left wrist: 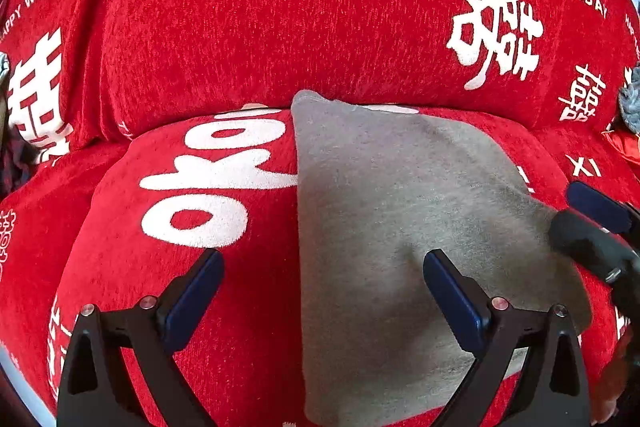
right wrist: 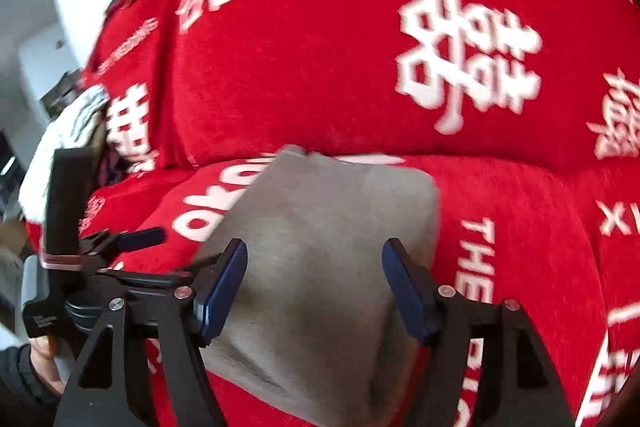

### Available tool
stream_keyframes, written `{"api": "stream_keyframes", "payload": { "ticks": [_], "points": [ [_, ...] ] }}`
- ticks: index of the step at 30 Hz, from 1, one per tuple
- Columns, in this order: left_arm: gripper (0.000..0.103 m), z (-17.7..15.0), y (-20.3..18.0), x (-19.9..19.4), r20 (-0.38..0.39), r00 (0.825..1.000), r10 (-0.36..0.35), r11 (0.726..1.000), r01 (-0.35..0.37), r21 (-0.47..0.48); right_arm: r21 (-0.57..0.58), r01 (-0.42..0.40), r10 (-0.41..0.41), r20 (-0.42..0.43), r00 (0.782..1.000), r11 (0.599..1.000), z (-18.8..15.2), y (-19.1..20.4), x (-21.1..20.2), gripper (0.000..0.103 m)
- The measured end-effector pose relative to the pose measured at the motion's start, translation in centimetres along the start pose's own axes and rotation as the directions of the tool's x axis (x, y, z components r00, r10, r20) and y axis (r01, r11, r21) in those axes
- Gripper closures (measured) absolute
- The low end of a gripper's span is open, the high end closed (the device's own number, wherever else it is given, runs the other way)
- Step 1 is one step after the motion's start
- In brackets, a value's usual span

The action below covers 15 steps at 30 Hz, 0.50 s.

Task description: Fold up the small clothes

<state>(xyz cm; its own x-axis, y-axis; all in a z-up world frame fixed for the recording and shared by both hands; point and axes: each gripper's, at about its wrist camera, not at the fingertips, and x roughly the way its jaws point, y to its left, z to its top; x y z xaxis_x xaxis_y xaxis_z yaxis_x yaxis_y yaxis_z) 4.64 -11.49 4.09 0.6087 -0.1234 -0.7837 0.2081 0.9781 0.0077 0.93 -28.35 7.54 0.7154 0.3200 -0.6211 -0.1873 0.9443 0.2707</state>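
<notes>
Grey folded fleece garment point(left wrist: 400, 219) flat on red printed sofa cover point(left wrist: 280, 27); left hand-held gripper point(left wrist: 320, 291) and right hand-held gripper point(right wrist: 314, 283) gaping, empty; risks pinching cover too.

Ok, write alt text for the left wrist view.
A folded grey cloth lies flat on a red cover printed with white characters. The open left gripper hovers over its left edge, one finger above the cloth, the other above the cover. The right gripper enters at the right edge.

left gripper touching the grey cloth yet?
Cannot tell. In the left wrist view the open left gripper has one finger overlapping the grey cloth; contact versus hovering isn't clear.
</notes>
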Motion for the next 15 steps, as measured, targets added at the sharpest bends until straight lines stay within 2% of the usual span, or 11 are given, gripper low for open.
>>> {"api": "stream_keyframes", "payload": {
  "ticks": [3,4,6,7,9,11,13,15],
  "points": [
    [0.002,-0.1,0.2,1.3,-0.047,0.998,0.044,0.999,-0.043,0.004,-0.014,0.06,-0.061,-0.076,0.995,0.998,-0.2,-0.3,2.4,0.03],
    [0.002,-0.2,0.5,1.5,-0.058,0.998,0.025,1.0,-0.025,-0.005,-0.001,0.082,-0.082,-0.102,0.991,0.997,-0.4,-1.0,3.1,0.031],
    [0.002,-0.3,1.9,1.0,-0.056,0.998,-0.016,0.999,0.014,-0.048,0.031,0.207,-0.2,-0.157,0.967,0.978,-1.0,-2.8,3.9,0.03],
    [0.002,-0.3,2.4,0.7,-0.046,0.999,-0.029,0.998,0.026,-0.065,0.081,0.249,-0.234,-0.167,0.958,0.965,-1.2,-4.2,3.5,0.03],
    [0.002,0.1,3.7,0.7,-0.045,0.996,-0.078,0.991,0.073,-0.113,0.223,0.188,-0.165,-0.118,0.979,0.956,-1.6,-6.7,1.5,0.029],
    [0.002,0.5,4.4,1.7,-0.083,0.985,-0.154,0.977,0.14,-0.158,0.288,0.145,-0.118,-0.11,0.987,0.947,-1.6,-7.9,0.7,0.028],
    [0.002,0.8,4.0,3.1,-0.138,0.957,-0.256,0.956,0.23,-0.181,0.325,0.101,-0.063,-0.123,0.99,0.94,-1.3,-8.5,0.8,0.028],
    [0.002,0.8,2.9,4.2,-0.178,0.94,-0.292,0.949,0.263,-0.173,0.353,0.044,0.009,-0.147,0.989,0.935,-1.2,-8.6,1.9,0.027]
  ]
}}
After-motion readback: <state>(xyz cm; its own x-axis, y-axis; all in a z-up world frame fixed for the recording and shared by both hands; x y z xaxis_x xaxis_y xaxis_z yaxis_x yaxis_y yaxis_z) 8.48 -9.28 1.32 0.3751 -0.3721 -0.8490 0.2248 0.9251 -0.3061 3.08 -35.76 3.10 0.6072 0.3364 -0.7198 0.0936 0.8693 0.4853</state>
